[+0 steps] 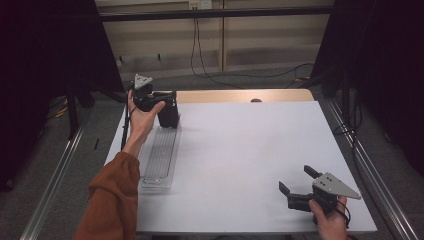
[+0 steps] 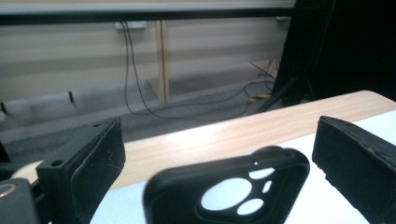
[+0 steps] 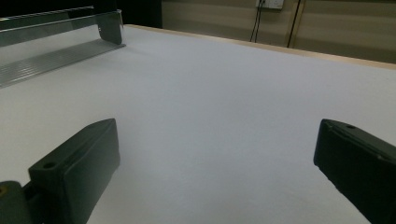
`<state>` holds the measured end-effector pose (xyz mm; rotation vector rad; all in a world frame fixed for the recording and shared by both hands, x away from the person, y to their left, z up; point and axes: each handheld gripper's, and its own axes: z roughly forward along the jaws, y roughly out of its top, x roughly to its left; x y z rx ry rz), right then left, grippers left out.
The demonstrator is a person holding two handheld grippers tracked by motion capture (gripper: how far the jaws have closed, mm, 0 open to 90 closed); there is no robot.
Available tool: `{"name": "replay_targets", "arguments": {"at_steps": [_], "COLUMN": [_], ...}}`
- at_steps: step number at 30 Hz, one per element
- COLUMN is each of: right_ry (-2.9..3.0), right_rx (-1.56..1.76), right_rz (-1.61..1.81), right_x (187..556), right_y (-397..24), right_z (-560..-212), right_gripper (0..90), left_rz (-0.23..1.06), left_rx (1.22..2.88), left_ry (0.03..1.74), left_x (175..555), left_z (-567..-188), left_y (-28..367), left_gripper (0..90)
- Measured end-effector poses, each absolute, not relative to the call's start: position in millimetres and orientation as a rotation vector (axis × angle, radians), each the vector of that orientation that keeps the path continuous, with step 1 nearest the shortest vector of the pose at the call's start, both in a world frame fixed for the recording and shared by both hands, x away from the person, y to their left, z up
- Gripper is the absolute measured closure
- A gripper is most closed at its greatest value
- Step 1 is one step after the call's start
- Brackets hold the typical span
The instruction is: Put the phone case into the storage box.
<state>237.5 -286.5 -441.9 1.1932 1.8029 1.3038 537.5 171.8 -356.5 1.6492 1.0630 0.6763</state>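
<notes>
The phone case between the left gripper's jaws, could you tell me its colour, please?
Black; the phone case shows best in the left gripper view.

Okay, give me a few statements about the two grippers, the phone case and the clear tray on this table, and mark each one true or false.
1. The left gripper stands open, with the black rubbery phone case between its jaws. True.
2. The right gripper is clamped on the long clear plastic tray. False: it is open over the bare white table top, apart from the tray.
3. The phone case has camera cut-outs. True.
4. The tray lies along the table's right edge. False: it lies along the left edge.
5. The tray holds several phones. False: it looks empty.
</notes>
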Motion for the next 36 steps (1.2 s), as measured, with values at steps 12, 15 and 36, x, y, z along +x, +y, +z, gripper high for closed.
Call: {"name": "replay_targets", "arguments": {"at_steps": [12, 15, 36], "right_ry": [1.805, 1.801, 1.777], "right_rx": [1.196, 1.197, 1.194], "right_rz": [1.304, 1.306, 1.307], "right_x": [238, 239, 238], "right_y": [-287, -287, -287], "right_z": [-443, -443, -441], "right_gripper": [0.0, 0.0, 0.0], "left_rz": [0.708, 0.67, 0.57], "left_rx": [1.594, 1.583, 1.569], "left_ry": [1.057, 1.039, 0.936], "left_x": [535, 533, 486], "left_z": [-347, -346, -352], "left_y": [181, 183, 206], "left_gripper": [1.9, 1.8, 2.6]}}
